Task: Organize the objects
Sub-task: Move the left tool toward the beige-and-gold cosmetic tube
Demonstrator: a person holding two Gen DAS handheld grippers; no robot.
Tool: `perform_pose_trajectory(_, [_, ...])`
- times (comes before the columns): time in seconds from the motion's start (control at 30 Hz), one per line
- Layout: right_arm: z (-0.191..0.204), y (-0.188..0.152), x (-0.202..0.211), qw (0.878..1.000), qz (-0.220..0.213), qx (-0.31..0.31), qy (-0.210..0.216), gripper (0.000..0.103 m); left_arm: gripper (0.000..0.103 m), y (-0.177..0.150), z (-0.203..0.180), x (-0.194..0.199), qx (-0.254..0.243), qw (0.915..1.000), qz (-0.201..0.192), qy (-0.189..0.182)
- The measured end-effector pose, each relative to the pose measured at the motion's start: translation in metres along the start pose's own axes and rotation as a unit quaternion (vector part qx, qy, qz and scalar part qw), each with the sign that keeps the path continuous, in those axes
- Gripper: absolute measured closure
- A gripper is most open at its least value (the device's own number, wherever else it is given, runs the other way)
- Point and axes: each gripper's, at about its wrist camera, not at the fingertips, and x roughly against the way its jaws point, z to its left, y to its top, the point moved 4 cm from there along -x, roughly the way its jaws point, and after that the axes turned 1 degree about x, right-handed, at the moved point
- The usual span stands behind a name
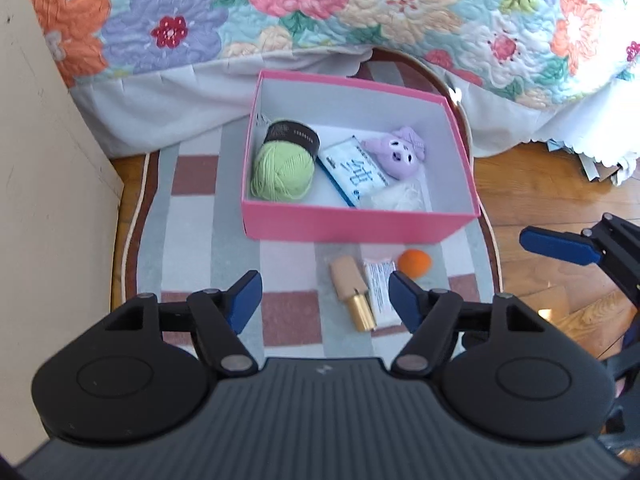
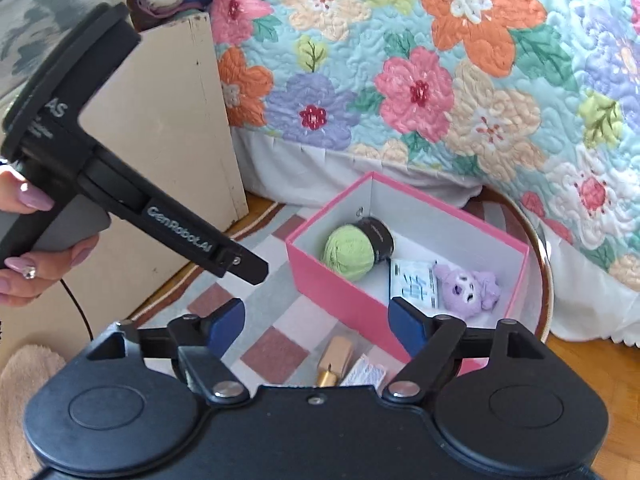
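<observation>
A pink box (image 1: 360, 226) stands on a checked rug. It holds a green yarn ball (image 1: 282, 174), a tissue packet (image 1: 354, 170), a purple plush toy (image 1: 400, 152) and a white fluffy item (image 1: 396, 198). In front of it lie a beige and gold bottle (image 1: 352, 292), a small white packet (image 1: 380, 288) and an orange ball (image 1: 415, 262). My left gripper (image 1: 324, 292) hangs open above these, holding nothing. My right gripper (image 2: 316, 320) is open and empty over the bottle (image 2: 336, 356), just short of the box (image 2: 332, 280).
A bed with a floral quilt (image 1: 320, 8) rises behind the box. A beige panel (image 1: 48, 160) stands on the left. Wooden floor (image 1: 540, 184) lies to the right of the rug (image 1: 192, 216). A hand (image 2: 24, 248) grips the left tool's handle.
</observation>
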Motion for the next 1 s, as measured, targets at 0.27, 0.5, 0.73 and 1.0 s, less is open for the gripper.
perform_pose_trajectory(0.27, [-0.002,-0.014,0.018,0.999,0.016,-0.043,-0.018,0.015,0.034,-0.024,0.002,0.007,0.005,1.0,-0.001,0.001])
perform_pose_trajectory(0.5, [0.007,-0.033,0.031,0.999,-0.035,-0.02,-0.036,0.012,0.032,-0.046,-0.003,0.011,-0.01,0.9999,-0.002,-0.003])
perform_pose_trajectory(0.73, [0.001,-0.056,0.026,0.998,-0.013,0.014,-0.058,0.012,0.032,-0.059,-0.002,-0.009,-0.005,1.0,0.0,0.002])
perform_pose_trajectory(1.0, [-0.001,-0.064,-0.001,1.0,-0.007,-0.003,0.011,0.012,0.032,-0.064,0.006,-0.047,0.041,0.9988,-0.022,-0.015])
